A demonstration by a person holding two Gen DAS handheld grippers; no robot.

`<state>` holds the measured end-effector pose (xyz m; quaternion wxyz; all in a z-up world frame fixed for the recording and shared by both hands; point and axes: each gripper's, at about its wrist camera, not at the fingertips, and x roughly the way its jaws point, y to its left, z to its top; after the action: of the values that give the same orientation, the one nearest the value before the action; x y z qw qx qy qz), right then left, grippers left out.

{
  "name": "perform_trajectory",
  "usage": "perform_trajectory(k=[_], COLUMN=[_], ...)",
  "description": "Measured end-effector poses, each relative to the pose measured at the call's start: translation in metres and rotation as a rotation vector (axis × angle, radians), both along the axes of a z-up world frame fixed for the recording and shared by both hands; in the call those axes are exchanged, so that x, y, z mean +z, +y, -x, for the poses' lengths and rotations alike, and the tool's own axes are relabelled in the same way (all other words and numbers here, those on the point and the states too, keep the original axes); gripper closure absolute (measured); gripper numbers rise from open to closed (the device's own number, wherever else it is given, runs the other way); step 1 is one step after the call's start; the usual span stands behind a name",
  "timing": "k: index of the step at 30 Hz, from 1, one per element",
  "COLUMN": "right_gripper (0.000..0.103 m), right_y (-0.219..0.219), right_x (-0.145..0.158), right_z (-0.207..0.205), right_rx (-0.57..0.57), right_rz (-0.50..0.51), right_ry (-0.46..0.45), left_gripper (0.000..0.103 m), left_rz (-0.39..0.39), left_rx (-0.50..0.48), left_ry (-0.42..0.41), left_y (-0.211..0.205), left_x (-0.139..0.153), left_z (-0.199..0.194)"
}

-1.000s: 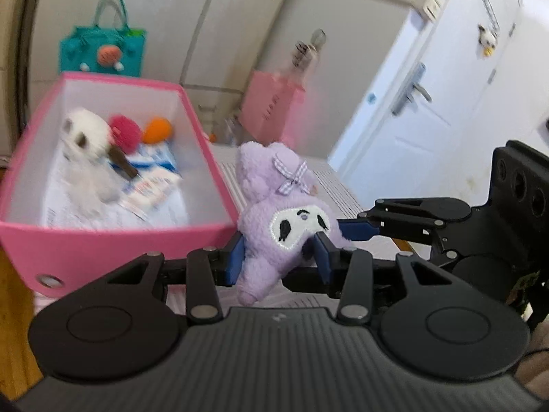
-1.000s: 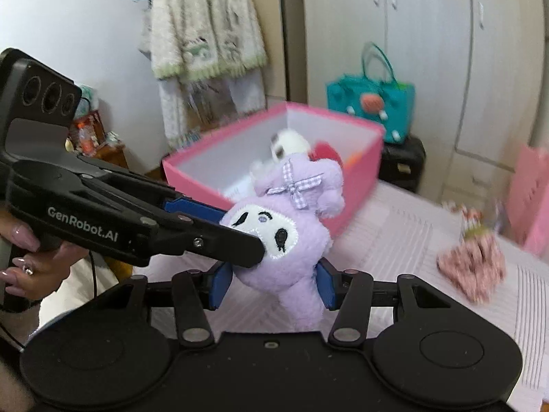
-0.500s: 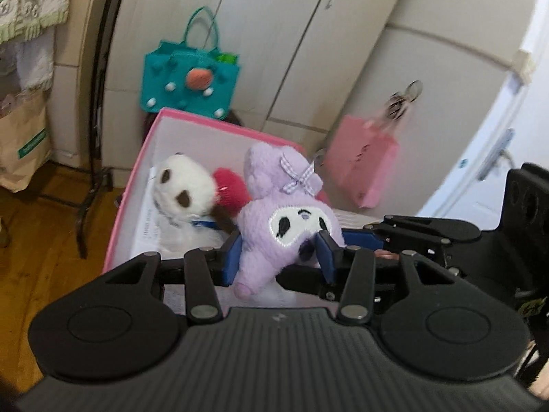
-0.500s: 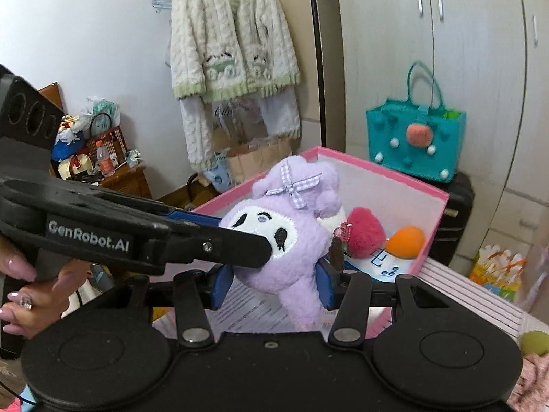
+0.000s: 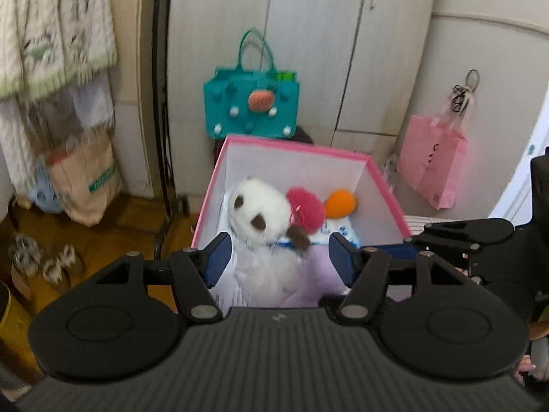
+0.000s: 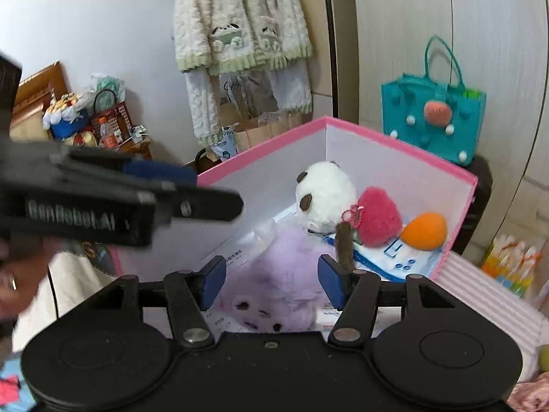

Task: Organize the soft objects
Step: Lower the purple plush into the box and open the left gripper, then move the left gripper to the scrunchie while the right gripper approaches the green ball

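Observation:
A pink box [image 5: 295, 144] with white inner walls holds a white panda plush [image 5: 260, 213], a red pompom [image 5: 305, 206] and an orange ball [image 5: 339, 202]. The purple plush [image 6: 274, 267] lies blurred on the papers in the box [image 6: 394, 140], close to the panda [image 6: 326, 192]; only a lilac patch [image 5: 319, 274] shows in the left wrist view. My left gripper [image 5: 279, 261] hangs over the box, its jaws opening and its pads clear of the toy. My right gripper [image 6: 272, 281] is above the purple plush, jaws opening too, pads not pressing it.
A teal handbag [image 5: 252, 106] stands behind the box against the wardrobe. A pink paper bag [image 5: 432, 168] hangs at the right. A knitted jacket [image 6: 236, 17] hangs on a rack at the left. The striped pink table cover [image 6: 480, 298] lies right of the box.
Both grippers held the purple plush between them; both have since opened and the plush has dropped into the pink box. Both views have swung over the box.

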<state>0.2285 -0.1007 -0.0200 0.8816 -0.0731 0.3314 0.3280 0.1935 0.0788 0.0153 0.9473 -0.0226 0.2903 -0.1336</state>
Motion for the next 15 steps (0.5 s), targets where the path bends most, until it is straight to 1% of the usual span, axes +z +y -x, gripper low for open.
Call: perform_trajectory(k=[3,7,11,15], right_gripper=[0.038,0.038,0.038,0.038], right_y=[-0.010,-0.031,-0.054,-0.075], right_x=[0.008,0.022,0.042,0.056], right_z=[0.017,0.042,0.068,0.096], right_rx=[-0.017,-0.049,-0.061,-0.086], right_rz=[0.019,-0.012,-0.040,-0.022], right_ry=[-0.034,-0.048,-0.075,-0.097], left_gripper=[0.041,0.040,0.040,0.040], left_rz=[-0.012,-0.022,-0.045,-0.045], left_rx=[-0.024,-0.086,-0.175,-0.243], left_ry=[-0.022,-0.013,0.015,0.053], left_y=[-0.004,-0.013,-0.025,-0.034], left_x=[0.011,0.018,0.025,0.035], left_z=[0.013,0.030,0.053,0.071])
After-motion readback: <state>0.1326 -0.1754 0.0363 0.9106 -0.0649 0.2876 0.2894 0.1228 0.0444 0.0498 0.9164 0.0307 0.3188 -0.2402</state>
